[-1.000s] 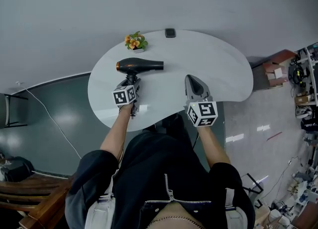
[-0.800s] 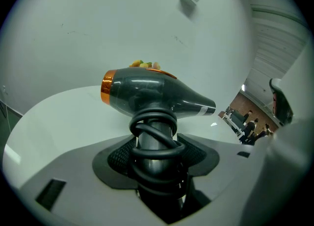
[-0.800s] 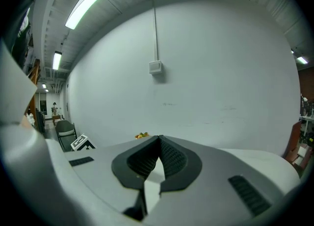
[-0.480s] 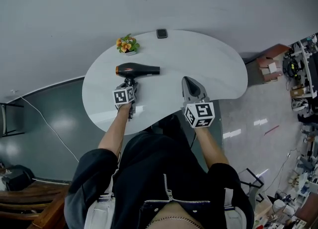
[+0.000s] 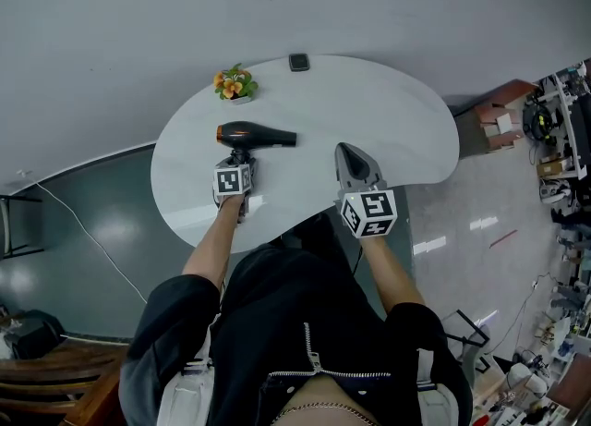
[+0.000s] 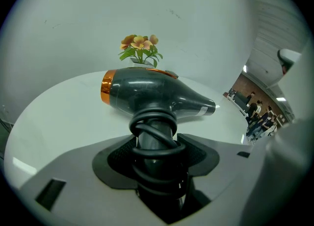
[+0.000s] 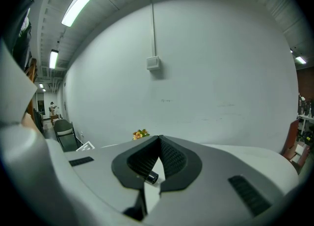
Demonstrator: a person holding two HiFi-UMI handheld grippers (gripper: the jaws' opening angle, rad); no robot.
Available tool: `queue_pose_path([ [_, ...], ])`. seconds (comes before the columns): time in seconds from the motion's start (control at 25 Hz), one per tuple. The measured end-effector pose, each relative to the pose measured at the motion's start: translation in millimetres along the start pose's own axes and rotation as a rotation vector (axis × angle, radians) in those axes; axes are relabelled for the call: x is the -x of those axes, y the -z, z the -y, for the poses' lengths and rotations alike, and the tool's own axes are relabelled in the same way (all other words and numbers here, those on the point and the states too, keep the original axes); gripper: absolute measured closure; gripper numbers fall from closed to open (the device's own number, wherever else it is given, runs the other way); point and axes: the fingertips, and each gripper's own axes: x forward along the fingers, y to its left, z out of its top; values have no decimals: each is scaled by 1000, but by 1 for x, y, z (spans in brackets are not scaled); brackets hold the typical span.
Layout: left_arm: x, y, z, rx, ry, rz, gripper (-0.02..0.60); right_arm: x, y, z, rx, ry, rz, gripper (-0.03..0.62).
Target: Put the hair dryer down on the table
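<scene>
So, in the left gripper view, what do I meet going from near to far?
left gripper → hair dryer → flower plant → wall

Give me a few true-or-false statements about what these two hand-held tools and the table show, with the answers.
1. The left tool grips the dark grey hair dryer with an orange rear ring by its handle. True.
2. The right tool holds the small pot of orange flowers. False: it is shut on nothing; the pot stands on the white rounded table.
3. A black cord is wound around the dryer's handle. True.
4. The dryer's nozzle points to the person's left. False: it points to the right.
</scene>
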Motion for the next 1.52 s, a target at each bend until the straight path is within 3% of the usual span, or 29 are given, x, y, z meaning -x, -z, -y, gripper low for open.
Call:
queue_pose_path([
  [0.2,-3,6,-1,-66,-14,-17,311,-7,0,-3,-4,-9,-8,588],
  [0.68,-8,11,0,-200,-73,51,318,-13,5,-2,-5,-16,-23,588],
  [1.24,-11,12,-2,-190,-54,61,316,6,12,9,-23,1,-18,588],
  [1.36,-14,10,-4,-170,-39,62,314,9,15,14,-28,6,-21,588],
  [1.52,-11,11,-3,-112,-16,4,314,8,16,14,-37,6,-15,588],
])
